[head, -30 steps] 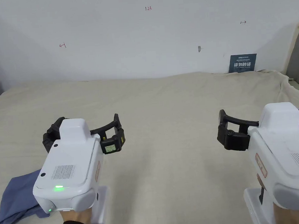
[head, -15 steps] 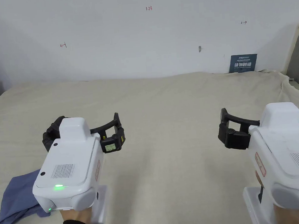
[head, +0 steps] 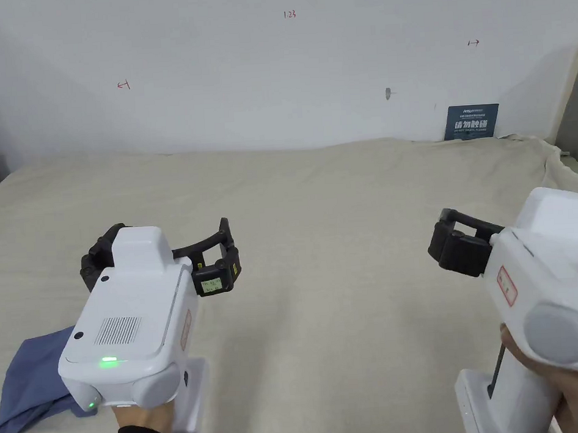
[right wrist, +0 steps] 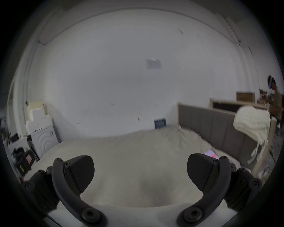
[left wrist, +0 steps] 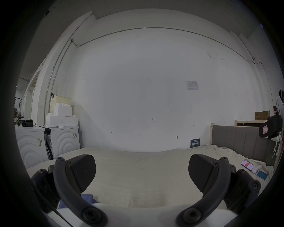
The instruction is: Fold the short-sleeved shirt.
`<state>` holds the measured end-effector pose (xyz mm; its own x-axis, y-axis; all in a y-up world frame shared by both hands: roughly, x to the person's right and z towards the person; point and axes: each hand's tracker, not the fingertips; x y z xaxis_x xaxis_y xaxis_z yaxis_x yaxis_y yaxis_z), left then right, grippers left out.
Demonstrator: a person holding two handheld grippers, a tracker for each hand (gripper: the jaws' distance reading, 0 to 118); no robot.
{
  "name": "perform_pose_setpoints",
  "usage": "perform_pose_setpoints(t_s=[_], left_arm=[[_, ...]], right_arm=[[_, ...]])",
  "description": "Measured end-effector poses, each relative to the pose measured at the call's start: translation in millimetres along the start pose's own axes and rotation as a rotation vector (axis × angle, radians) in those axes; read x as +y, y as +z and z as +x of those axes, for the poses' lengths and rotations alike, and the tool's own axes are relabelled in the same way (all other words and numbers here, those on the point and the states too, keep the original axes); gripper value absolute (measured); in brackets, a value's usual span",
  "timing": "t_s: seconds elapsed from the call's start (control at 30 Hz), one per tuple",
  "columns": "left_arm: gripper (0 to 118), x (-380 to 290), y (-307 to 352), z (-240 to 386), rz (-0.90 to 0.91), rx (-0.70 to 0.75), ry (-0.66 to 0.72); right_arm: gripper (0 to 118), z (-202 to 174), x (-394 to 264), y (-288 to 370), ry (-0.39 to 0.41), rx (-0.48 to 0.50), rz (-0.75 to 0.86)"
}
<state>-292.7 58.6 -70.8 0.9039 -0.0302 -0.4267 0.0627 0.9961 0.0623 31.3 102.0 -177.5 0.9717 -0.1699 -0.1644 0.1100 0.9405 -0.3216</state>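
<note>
We see two grippers over a beige bed sheet point(head: 322, 273). The left gripper point(head: 161, 255) hangs over the near-left part of the bed, jaws wide apart and empty; in the left gripper view the two black pads point(left wrist: 83, 172) have only sheet between them. The right gripper point(right wrist: 140, 173) is at the near right, tilted leftward in the head view, jaws also spread with nothing held.

One blue shirt point(head: 31, 383), bunched in a loose heap at the near-left edge of the bed, partly hidden behind the left gripper body. Its long axis seems to run near-to-far, but we cannot tell which way the collar points. A corner of it shows low in the left gripper view point(left wrist: 87, 198).

Writing: small red marks on the white wall point(head: 242, 76), the top one point(head: 289, 14) looks like digits, the other two like arrows. One dark blue sign point(head: 471, 121) leans at the wall's foot, far right; text too small to make out. Each gripper has a red-edged sticker on its side, unreadable.

A grey headboard point(right wrist: 215, 122) stands on the right, and two phones point(left wrist: 252, 168) lie on the sheet near it.
</note>
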Motion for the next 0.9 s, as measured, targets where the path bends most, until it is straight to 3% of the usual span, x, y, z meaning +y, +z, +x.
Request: perform_pose_setpoints(t_s=[0.13, 0.9], left_arm=[[118, 0.6, 0.7, -2.4, 0.002, 0.002, 0.009], [118, 2.7, 1.1, -5.9, 0.016, 0.008, 0.011]], right_arm=[[117, -2.0, 9.2, -5.2, 0.005, -0.091, -0.133], [116, -7.4, 3.0, -11.4, 0.064, -0.034, -0.138]])
